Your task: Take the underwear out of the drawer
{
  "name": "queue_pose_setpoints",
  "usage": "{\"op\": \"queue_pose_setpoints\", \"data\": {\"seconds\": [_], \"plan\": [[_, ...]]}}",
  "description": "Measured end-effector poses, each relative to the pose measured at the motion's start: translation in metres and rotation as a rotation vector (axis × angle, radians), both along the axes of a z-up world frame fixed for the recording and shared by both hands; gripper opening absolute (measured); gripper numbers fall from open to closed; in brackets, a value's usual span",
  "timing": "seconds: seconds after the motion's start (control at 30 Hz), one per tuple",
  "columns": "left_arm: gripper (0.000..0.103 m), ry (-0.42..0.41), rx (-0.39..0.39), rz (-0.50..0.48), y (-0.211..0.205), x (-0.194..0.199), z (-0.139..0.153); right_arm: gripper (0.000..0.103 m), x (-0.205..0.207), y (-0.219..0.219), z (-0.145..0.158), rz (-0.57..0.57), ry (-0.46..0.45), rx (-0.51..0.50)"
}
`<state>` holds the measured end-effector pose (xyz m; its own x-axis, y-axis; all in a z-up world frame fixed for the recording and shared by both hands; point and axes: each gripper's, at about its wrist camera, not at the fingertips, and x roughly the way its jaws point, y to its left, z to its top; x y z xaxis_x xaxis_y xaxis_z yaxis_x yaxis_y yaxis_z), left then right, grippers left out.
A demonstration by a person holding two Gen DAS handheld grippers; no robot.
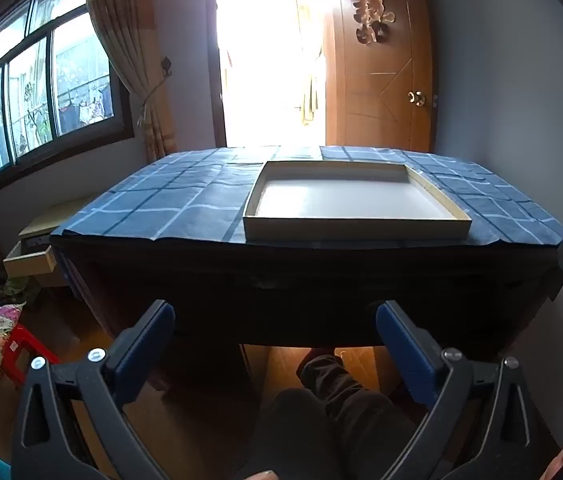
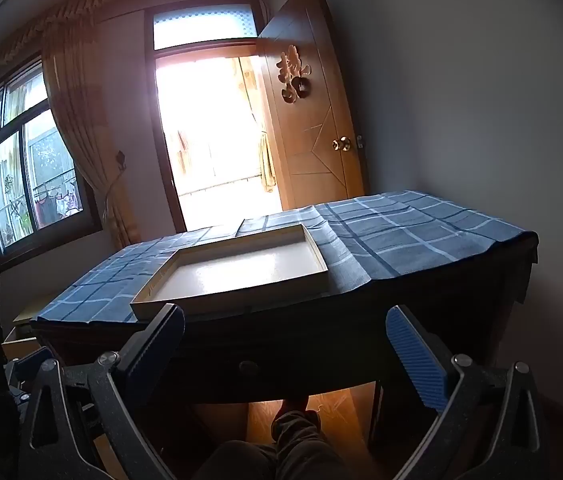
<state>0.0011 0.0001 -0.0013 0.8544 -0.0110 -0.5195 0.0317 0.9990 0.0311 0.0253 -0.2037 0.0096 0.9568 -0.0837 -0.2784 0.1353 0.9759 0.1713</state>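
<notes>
Facing the dark table (image 1: 313, 280), both grippers, left (image 1: 275, 334) and right (image 2: 285, 338), held their fingers (image 1: 405, 344) wide apart, empty. The drawer (image 2: 247, 368) was closed; no underwear showed. 1 shallow tray (image 1: 355, 230) sat on the checked cloth (image 1: 169, 204).

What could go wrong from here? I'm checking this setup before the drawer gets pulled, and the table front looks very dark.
1. The drawer knob sits in deep shadow against the bright doorway, so the open right gripper could miss it.
2. The person's leg lies under the table; a pulled drawer may bump it.
3. The shallow tray sits at the table's near edge on a loose checked cloth; a jolt could shift it.
</notes>
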Motion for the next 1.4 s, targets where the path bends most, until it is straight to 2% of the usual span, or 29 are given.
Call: {"op": "queue_pose_setpoints", "data": {"seconds": [0.13, 0.2, 0.3, 0.4, 1.4], "plan": [[0.102, 0.031, -0.011, 0.001, -0.012, 0.0, -0.002, 0.102, 0.001, 0.0, 0.0, 0.0, 0.002, -0.004], [0.102, 0.035, -0.037, -0.003, -0.002, -0.001, -0.001, 0.102, 0.001, 0.001, 0.0, -0.001, 0.001, -0.005], [0.102, 0.05, -0.02, 0.003, -0.005, 0.004, -0.004, 0.102, 0.003, 0.001, -0.001, 0.004, 0.006, -0.003], [0.102, 0.041, -0.035, 0.0, 0.004, 0.003, -0.004, 0.102, 0.003, 0.002, 0.0, 0.006, 0.019, -0.001], [0.102, 0.021, -0.012, -0.009, 0.006, 0.0, -0.002, 0.102, 0.007, 0.003, -0.004, 0.005, 0.025, 0.004]]}}
